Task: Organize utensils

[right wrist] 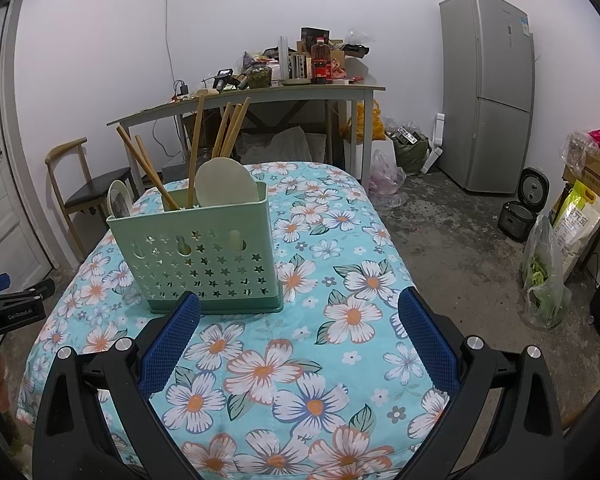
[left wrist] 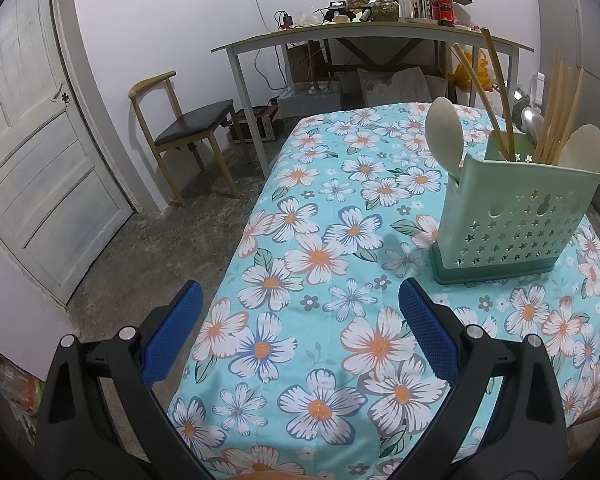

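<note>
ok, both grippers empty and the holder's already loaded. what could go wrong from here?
1. The green utensil holder is tall, with long chopsticks leaning out; bumping them with the right gripper might tip it.
2. It stands on a soft floral cloth, likely an unsteady base.
3. The left gripper hangs open near the table's left edge, so anything dropped there could fall to the floor.

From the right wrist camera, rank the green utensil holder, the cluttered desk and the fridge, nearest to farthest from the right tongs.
1. Green utensil holder, on the floral tablecloth just ahead-left of the open right tongs.
2. Cluttered desk, behind the table.
3. Fridge, far right by the wall; close to the desk's depth, so that order is uncertain.
</note>
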